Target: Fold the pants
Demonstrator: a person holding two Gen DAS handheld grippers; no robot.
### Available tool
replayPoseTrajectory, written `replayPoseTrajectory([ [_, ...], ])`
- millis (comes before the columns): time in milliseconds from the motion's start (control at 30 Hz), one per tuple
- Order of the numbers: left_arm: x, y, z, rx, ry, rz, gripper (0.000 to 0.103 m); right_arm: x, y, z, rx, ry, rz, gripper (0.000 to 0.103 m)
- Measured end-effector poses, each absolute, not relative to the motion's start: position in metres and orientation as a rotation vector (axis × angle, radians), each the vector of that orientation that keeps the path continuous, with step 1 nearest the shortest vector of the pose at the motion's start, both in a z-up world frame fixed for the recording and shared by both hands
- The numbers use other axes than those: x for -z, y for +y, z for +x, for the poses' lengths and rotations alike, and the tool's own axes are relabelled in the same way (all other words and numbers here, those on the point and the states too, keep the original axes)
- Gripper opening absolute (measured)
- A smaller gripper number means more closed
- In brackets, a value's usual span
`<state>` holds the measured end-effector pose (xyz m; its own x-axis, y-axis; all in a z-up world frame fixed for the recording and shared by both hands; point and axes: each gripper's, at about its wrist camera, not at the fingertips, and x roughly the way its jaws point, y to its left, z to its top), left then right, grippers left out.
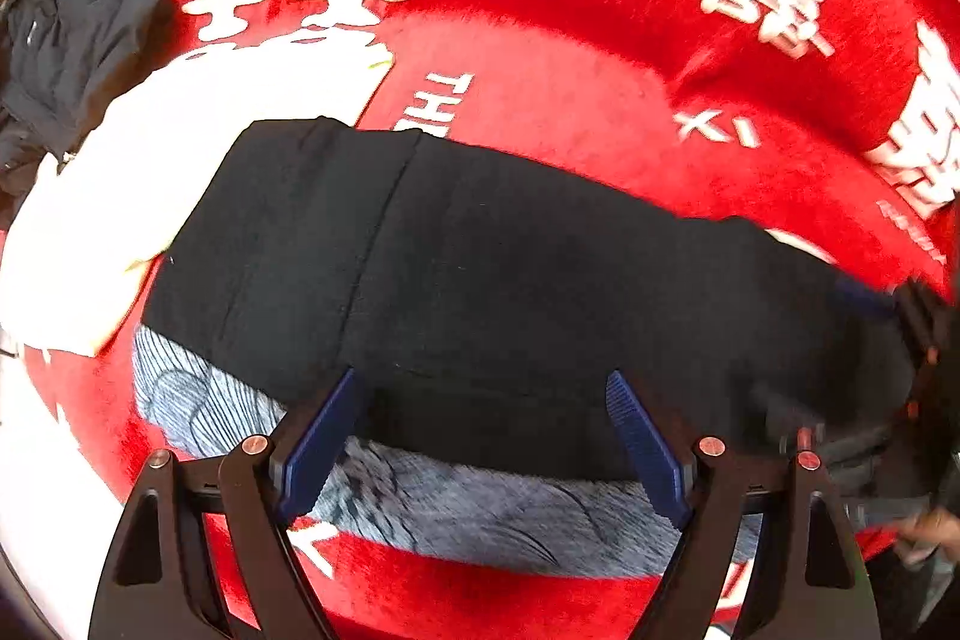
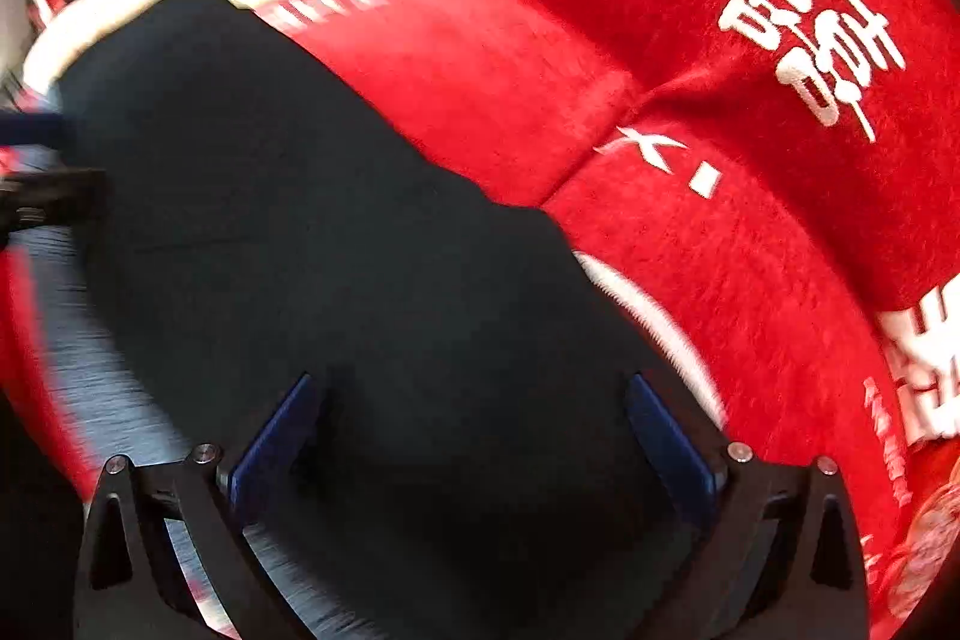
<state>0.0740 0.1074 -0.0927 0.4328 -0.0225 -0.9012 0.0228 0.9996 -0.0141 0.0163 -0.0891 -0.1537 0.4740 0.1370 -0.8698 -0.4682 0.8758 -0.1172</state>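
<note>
Black pants (image 1: 480, 274) lie folded in a wide band on a red blanket, over a blue-grey patterned cloth (image 1: 456, 508). My left gripper (image 1: 489, 394) is open, its blue pads hanging just over the pants' near edge, holding nothing. In the right wrist view the pants (image 2: 336, 250) fill the middle, and my right gripper (image 2: 474, 394) is open above them, empty. The right gripper shows blurred at the far right edge of the left wrist view (image 1: 924, 328). The left gripper shows blurred at the left edge of the right wrist view (image 2: 42, 160).
A red blanket with white characters (image 1: 600, 40) covers the surface. A folded white garment (image 1: 156, 172) lies left of the pants, and a dark crumpled garment (image 1: 72, 28) sits beyond it at the far left.
</note>
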Motion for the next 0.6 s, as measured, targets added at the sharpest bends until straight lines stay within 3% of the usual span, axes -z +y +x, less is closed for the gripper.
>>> replayPoseTrajectory([
  [100, 0.119, 0.106, 0.071, -0.019, 1.224, 0.096, 0.087, 0.150, -0.075, -0.018, -0.505, 0.986, -0.380, 0.102],
  [233, 0.120, 0.116, 0.057, 0.005, 1.206, 0.066, 0.089, 0.178, -0.076, -0.045, -0.459, 1.005, -0.471, 0.102],
  [267, 0.120, 0.121, 0.055, 0.000, 1.211, 0.041, 0.092, 0.177, -0.085, -0.054, -0.439, 1.004, -0.474, 0.102],
  [300, 0.123, 0.130, 0.053, -0.034, 1.223, 0.024, 0.103, 0.177, -0.093, -0.063, -0.422, 1.010, -0.484, 0.102],
  [400, 0.131, 0.149, 0.051, -0.016, 1.248, -0.099, 0.103, 0.179, -0.132, -0.095, -0.369, 1.025, -0.503, 0.102],
  [600, 0.097, 0.125, 0.034, -0.044, 1.159, -0.005, 0.103, 0.176, -0.217, -0.135, -0.212, 1.157, -0.394, 0.102],
])
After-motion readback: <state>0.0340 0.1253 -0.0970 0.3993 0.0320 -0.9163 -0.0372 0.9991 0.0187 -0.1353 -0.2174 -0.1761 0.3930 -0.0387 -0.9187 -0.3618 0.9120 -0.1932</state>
